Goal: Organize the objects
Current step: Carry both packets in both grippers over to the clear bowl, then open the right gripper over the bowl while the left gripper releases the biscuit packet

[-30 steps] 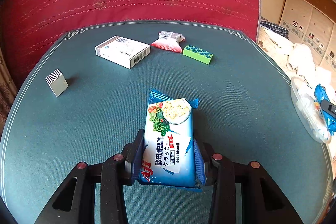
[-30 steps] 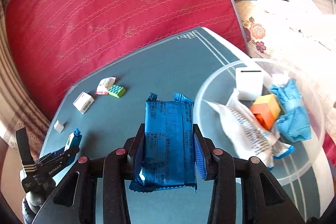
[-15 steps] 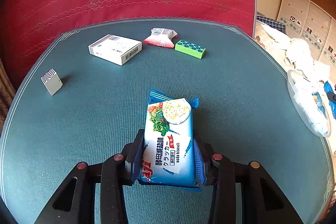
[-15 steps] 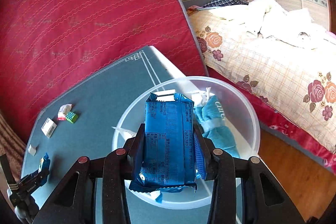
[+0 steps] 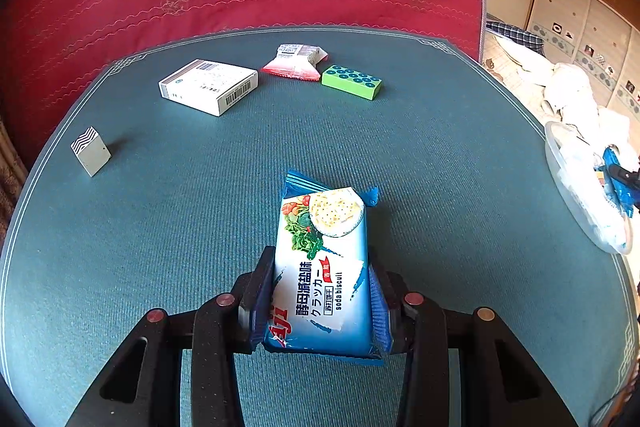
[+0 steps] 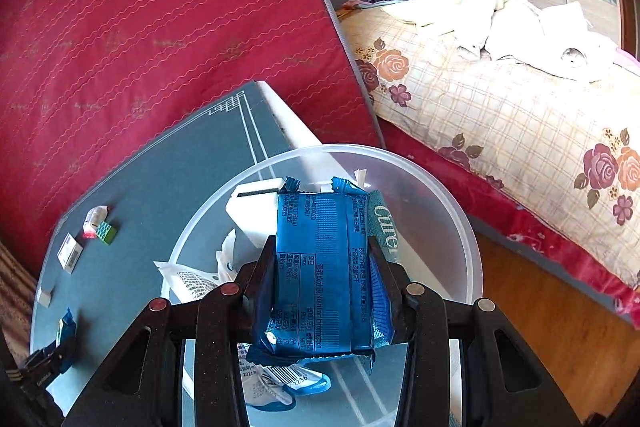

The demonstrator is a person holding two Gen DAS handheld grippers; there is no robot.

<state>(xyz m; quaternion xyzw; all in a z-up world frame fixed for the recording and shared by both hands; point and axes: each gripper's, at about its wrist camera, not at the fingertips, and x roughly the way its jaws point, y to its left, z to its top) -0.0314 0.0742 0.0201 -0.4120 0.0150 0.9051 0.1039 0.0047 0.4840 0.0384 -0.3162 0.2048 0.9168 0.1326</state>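
The right gripper (image 6: 322, 277) holds a dark blue biscuit packet (image 6: 322, 267), printed back side up, directly over the clear plastic bowl (image 6: 448, 227). Its jaws are just starting to open, though both pads are pressed against the packet's sides. Under and ahead of it the bowl already holds a white box (image 6: 256, 211), a teal pouch (image 6: 386, 231) just right of the packet, and a white and blue wrapper (image 6: 280, 383) below the jaws.

The left gripper (image 5: 320, 301) is clamped on a soda biscuit packet (image 5: 324, 267), picture side up, low over the teal worktop (image 5: 160, 227). Well ahead of it lie a white barcoded carton (image 5: 208, 87), a red and white sachet (image 5: 296, 63) and a green dotted block (image 5: 352, 81), the last two just beside each other. A small zigzag-patterned cube (image 5: 91, 151) sits ahead and far to its left. The bowl shows at the right edge of the left wrist view, well apart from that gripper.

Judging from these views, the step in hand is the drop into the bowl. The risks:
- The bowl sits at the worktop's corner, its rim seeming to overhang the edge above the wooden floor (image 6: 560, 327); a nudge from the gripper could tip it off.
- The contents are piled unevenly, so the packet may land on the white box and slide towards the rim.
- The slick foil may cling to one pad and swing as it falls.
- The left packet is gripped only at its rear half; its free end could sag or slip.
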